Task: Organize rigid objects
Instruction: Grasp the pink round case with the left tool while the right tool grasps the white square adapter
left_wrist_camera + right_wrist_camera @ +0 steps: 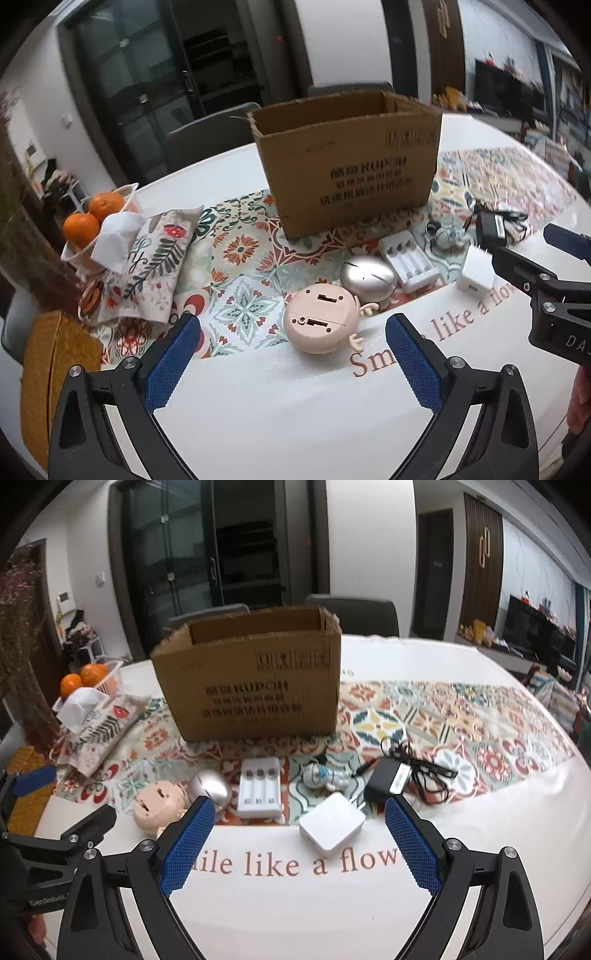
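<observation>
White worktop [295, 904] clutter lies unsorted before the cardboard box [255, 686], nothing visibly packed, both the left gripper [291, 365] and right gripper [299, 845] spread empty.

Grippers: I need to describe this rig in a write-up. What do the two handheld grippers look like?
The left gripper and right gripper look alike: black angular frames with silver screws and triangular cutouts, each finger faced with a blue textured pad. White lettering marks the bodies: "GenRobot" on the left, "DA..." on the right.
</observation>
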`<action>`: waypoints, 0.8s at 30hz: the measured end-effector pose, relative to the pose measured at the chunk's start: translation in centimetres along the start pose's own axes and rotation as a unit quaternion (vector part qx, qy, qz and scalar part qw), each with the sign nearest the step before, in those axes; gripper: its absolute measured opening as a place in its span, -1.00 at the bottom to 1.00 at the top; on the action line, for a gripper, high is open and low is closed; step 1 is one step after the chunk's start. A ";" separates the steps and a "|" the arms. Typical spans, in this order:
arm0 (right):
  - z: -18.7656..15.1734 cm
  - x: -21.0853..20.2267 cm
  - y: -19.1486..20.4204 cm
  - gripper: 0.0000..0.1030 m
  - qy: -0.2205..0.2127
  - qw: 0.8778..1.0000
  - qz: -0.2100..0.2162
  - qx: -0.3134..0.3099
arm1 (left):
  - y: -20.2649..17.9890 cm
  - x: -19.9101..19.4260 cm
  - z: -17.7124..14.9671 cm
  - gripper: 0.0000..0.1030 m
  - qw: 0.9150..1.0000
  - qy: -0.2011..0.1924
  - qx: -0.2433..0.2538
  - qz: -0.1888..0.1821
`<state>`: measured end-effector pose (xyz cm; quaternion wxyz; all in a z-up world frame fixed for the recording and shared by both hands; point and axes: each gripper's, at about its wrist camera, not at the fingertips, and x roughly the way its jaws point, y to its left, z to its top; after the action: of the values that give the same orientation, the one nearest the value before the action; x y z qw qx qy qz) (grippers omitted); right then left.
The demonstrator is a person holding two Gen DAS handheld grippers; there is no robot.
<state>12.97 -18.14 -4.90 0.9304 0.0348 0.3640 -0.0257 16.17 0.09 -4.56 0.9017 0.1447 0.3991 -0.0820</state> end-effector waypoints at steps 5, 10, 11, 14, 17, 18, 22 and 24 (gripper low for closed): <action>-0.3 2.3 -0.2 0.82 0.044 0.999 -0.002 0.016 | -0.2 2.6 0.4 0.98 0.998 0.049 0.025 -0.030; -0.8 4.6 -0.5 0.82 0.083 0.996 -0.011 0.031 | -0.7 5.3 0.6 0.96 0.994 0.090 0.051 -0.044; -0.8 5.0 -0.5 0.82 0.087 0.996 -0.018 0.032 | -0.7 5.8 0.7 0.96 0.993 0.097 0.055 -0.048; -1.0 6.0 -0.4 0.82 0.092 0.995 -0.033 0.032 | -0.8 7.1 1.0 0.94 0.990 0.117 0.061 -0.054; -1.1 7.2 -0.7 0.82 0.109 0.992 -0.030 0.046 | -1.1 8.3 1.2 0.92 0.986 0.138 0.073 -0.056; -1.1 7.5 -0.9 0.82 0.112 0.992 -0.032 0.051 | -1.2 8.6 1.2 0.92 0.985 0.142 0.076 -0.060; -1.1 8.7 -1.3 0.82 0.117 0.990 -0.041 0.060 | -1.2 9.7 1.3 0.92 0.984 0.151 0.076 -0.065; -1.2 9.2 -1.3 0.82 0.122 0.989 -0.047 0.062 | -1.3 10.5 1.3 0.89 0.982 0.158 0.071 -0.071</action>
<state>18.87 -19.52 -12.10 0.8727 0.0785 0.4738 -0.0875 23.72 -1.90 -11.75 0.8065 0.1908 0.5391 -0.1498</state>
